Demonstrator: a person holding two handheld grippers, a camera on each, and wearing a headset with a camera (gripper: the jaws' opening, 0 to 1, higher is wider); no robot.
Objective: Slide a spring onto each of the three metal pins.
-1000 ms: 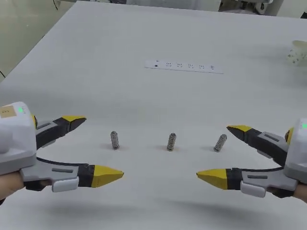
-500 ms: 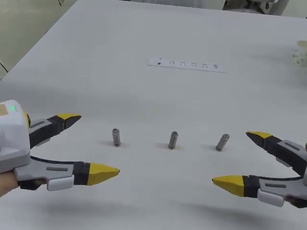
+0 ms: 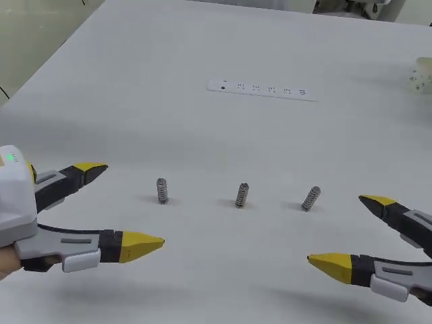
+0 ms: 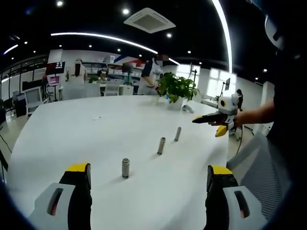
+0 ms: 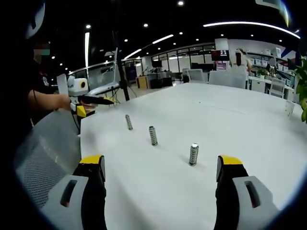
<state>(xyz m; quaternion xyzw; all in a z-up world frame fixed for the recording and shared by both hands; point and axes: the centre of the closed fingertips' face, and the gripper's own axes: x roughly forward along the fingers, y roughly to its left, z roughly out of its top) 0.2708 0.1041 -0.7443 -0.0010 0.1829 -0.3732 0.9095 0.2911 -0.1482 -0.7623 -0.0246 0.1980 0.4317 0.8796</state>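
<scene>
Three springs (image 3: 242, 195) stand toward the desk's (image 3: 202, 135) near edge — likely light, squashy; pinch softly mid-coil. Left tongs (image 3: 129, 204) and right tongs (image 3: 339, 229) gape, empty.

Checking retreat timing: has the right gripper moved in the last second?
Yes. Judged against the rightmost spring, the right gripper has drawn back rightward and toward the person, jaws open.

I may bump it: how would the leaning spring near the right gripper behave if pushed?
The leaning spring is an open coil, so probably flexes. Narrow-based and tilted on the table, it likely tips, then rolls.
</scene>
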